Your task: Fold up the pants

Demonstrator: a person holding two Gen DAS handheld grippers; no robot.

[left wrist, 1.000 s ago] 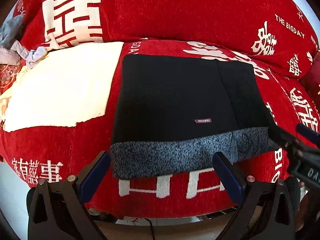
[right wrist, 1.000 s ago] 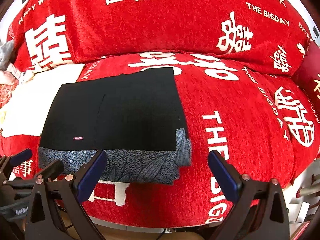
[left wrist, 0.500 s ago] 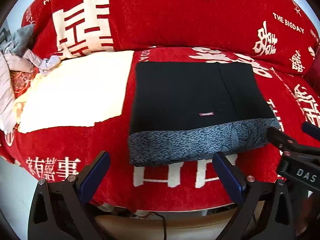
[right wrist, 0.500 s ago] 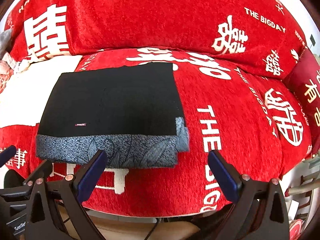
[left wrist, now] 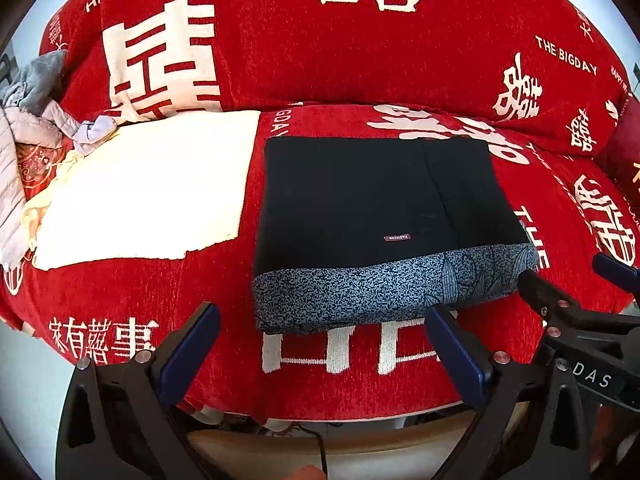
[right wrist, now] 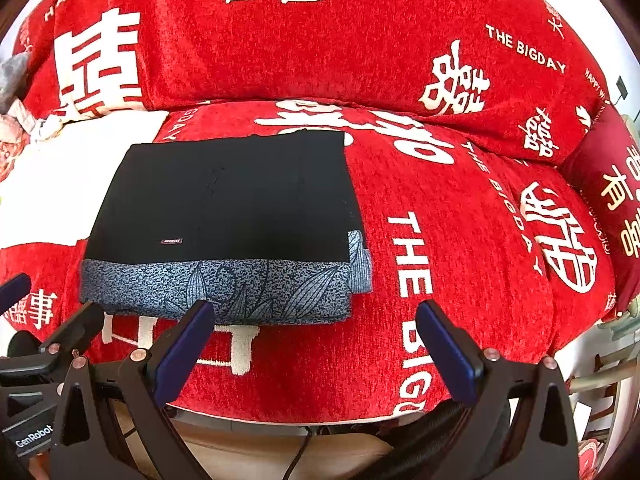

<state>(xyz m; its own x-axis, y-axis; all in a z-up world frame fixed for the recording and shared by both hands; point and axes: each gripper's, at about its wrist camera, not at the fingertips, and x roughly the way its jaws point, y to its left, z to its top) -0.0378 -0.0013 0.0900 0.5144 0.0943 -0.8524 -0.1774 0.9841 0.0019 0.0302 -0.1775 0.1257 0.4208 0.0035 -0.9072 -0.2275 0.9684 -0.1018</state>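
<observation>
The pants (left wrist: 372,204) lie folded into a flat black rectangle with a blue-grey patterned band along the near edge, on the red sofa seat (left wrist: 120,292). In the right wrist view the pants (right wrist: 228,208) sit left of centre. My left gripper (left wrist: 320,332) is open, held off the near edge of the pants with nothing between its fingers. My right gripper (right wrist: 312,328) is open too, near the pants' front right corner and not touching them. Each gripper shows at the edge of the other's view.
A cream cloth (left wrist: 148,188) lies on the seat left of the pants. Crumpled grey and patterned clothes (left wrist: 28,128) pile at the far left. The red backrest (left wrist: 320,40) rises behind. A dark red cushion (right wrist: 612,196) sits at the right end.
Both grippers have pulled back from the sofa and slightly up, so the pants look smaller and farther. The pants have not moved. Both grippers stay open.
</observation>
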